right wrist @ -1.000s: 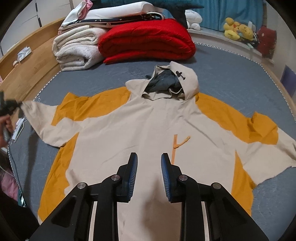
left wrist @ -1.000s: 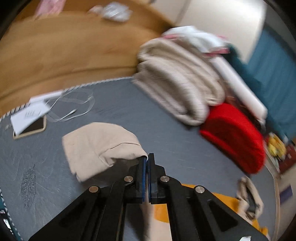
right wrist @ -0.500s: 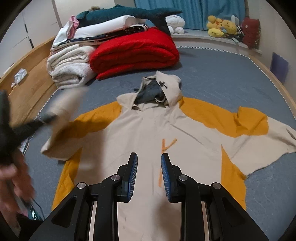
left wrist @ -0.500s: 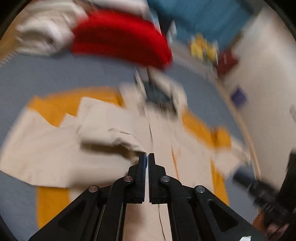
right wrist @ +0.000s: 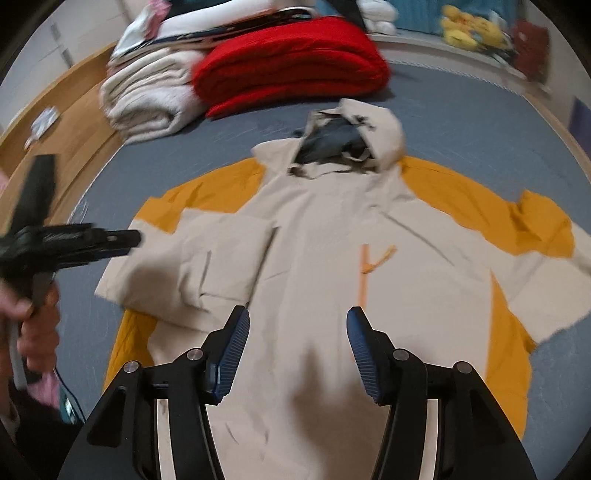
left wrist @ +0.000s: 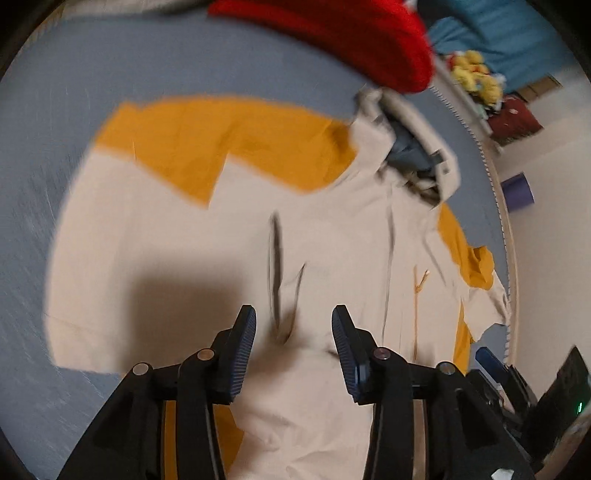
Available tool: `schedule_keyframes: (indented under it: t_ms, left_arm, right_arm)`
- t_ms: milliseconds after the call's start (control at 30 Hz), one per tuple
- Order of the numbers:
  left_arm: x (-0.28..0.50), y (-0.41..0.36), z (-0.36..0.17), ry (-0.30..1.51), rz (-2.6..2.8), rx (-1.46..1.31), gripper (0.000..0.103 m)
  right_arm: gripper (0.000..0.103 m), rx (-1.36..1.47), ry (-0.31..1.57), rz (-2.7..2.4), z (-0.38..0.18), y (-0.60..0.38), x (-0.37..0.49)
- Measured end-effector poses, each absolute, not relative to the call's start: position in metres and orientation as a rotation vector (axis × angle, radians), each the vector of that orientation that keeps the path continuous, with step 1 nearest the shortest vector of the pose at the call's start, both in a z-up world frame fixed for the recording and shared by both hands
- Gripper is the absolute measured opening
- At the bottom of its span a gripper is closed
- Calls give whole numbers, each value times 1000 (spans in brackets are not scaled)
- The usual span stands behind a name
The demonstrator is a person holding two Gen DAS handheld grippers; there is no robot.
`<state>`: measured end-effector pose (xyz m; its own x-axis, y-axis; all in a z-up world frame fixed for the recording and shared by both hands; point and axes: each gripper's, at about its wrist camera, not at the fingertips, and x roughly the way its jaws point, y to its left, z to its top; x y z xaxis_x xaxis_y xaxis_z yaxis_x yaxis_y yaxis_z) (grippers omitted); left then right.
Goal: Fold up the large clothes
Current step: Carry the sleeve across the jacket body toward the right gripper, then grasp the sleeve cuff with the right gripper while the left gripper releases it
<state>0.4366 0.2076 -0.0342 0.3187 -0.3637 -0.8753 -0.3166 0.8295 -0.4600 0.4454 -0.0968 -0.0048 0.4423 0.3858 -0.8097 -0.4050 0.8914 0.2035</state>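
A large beige and orange hooded jacket [right wrist: 332, 236] lies front up on the grey-blue bed, hood [right wrist: 354, 136] toward the far side. Its left sleeve [right wrist: 207, 266] is folded in over the body. The right sleeve [right wrist: 546, 236] lies spread out. My right gripper [right wrist: 297, 328] is open and empty above the jacket's lower middle. My left gripper [left wrist: 293, 328] is open and empty over the folded sleeve [left wrist: 177, 236]; it also shows in the right wrist view [right wrist: 122, 238], held at the left of the jacket. The left wrist view is blurred.
A folded red blanket [right wrist: 291, 59] and a stack of pale folded blankets [right wrist: 147, 96] lie beyond the hood. Yellow plush toys [right wrist: 465, 26] sit along the far edge. The wooden bed frame [right wrist: 55, 147] runs along the left. The grey-blue mattress [right wrist: 480, 122] surrounds the jacket.
My left gripper carried the left sleeve cuff in over the jacket body, then opened and let it go. My right gripper has opened wider and stayed over the jacket's lower middle.
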Motion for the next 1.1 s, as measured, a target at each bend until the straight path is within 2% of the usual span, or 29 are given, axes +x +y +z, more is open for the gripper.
schedule_keyframes:
  t_ms: [167, 233, 300, 333, 367, 467, 700, 1000, 1067, 1100]
  left_arm:
    - [428, 202, -69, 1322, -87, -749, 40]
    - [433, 194, -73, 1318, -85, -735, 40]
    - [437, 190, -78, 1323, -56, -694, 36]
    - [437, 190, -80, 1324, -43, -682, 25]
    - [437, 191, -82, 1322, -44, -682, 9]
    - [438, 188, -74, 1281, -95, -696, 2]
    - [446, 152, -33, 1177, -394, -749, 0]
    - [447, 134, -34, 1207, -451, -735, 0]
    - [449, 132, -32, 1208, -449, -734, 0]
    - [449, 136, -29, 1200, -450, -740, 0]
  right_arm:
    - [54, -124, 945, 552, -10, -66, 432]
    - [40, -137, 932, 580, -13, -56, 429]
    - [38, -140, 933, 609, -15, -49, 428]
    - [38, -142, 932, 622, -17, -46, 427]
    - [38, -144, 931, 631, -18, -44, 426]
    - [38, -138, 933, 669, -23, -36, 426]
    - [41, -148, 970, 728, -40, -21, 431]
    - [41, -167, 985, 656, -60, -9, 446]
    - [39, -161, 970, 641, -61, -8, 448]
    - [29, -157, 961, 634, -60, -7, 448]
